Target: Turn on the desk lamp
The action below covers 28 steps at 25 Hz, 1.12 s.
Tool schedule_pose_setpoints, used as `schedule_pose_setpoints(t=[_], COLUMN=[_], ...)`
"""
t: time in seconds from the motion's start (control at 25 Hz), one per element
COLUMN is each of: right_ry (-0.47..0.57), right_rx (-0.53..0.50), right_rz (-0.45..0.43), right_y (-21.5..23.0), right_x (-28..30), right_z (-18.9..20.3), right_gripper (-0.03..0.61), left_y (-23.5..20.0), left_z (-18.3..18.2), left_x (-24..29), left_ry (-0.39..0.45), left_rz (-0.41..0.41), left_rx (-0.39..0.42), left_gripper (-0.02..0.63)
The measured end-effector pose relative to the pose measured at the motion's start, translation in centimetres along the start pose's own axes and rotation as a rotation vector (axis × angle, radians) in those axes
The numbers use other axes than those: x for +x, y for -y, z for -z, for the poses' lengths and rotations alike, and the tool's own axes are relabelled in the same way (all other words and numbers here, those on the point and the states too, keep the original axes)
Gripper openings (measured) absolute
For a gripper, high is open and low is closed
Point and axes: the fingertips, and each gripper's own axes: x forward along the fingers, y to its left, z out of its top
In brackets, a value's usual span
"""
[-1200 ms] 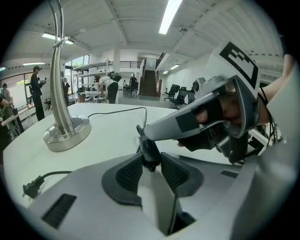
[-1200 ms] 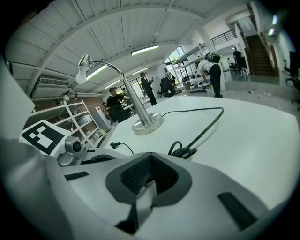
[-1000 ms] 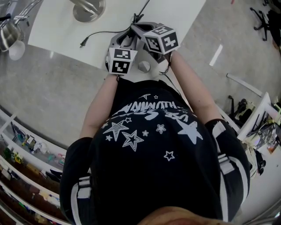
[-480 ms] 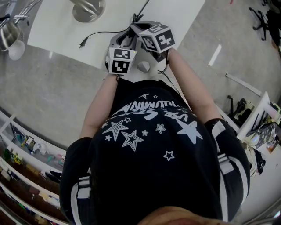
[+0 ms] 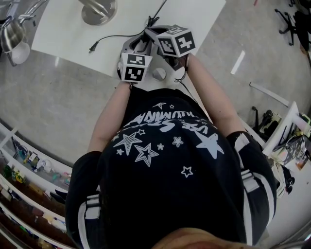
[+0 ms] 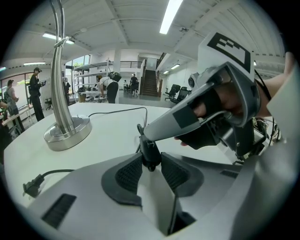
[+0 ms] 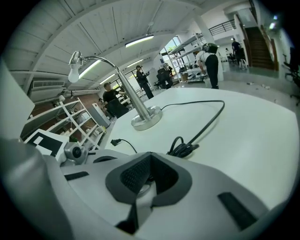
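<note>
The desk lamp's steel base point(image 5: 98, 9) stands on the white table point(image 5: 63, 29) at the far side; its curved stem point(image 6: 60, 70) and white bulb point(image 7: 73, 72) rise to the left. Its black cord point(image 7: 206, 119) runs to a coil point(image 7: 183, 149) just ahead of me. My left gripper point(image 6: 148, 161) is shut on a black switch-like piece point(image 6: 150, 151) of that cord. My right gripper point(image 7: 149, 159) is shut, and in the left gripper view the right gripper point(image 6: 146, 135) comes in from the right with its tip down on top of that piece. The cord's plug point(image 6: 32, 186) lies loose on the table.
The lamp head point(image 5: 12, 36) hangs past the table's left edge over the grey floor. Shelves point(image 5: 29, 165) line the floor at the lower left. Several people point(image 6: 111, 89) stand at benches far behind the table, and office chairs point(image 5: 291, 22) stand to the right.
</note>
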Motion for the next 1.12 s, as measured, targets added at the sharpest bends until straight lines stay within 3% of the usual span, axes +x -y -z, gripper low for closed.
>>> schedule_pose_setpoints(t=[0.64, 1.12], right_ry=[0.103, 0.148], right_rx=[0.024, 0.089], right_rz=[0.01, -0.027], right_y=[-0.4, 0.2], right_x=[-6.1, -9.6], right_z=[1.1, 4.8], right_gripper=[0.005, 0.005], left_y=[1.0, 3.6], left_z=[-1.2, -0.6], left_x=[-2.8, -6.1], left_ry=[0.026, 0.05], left_rz=[-0.06, -0.145], left_rx=[0.059, 0.064], left_gripper=[0.141, 0.141])
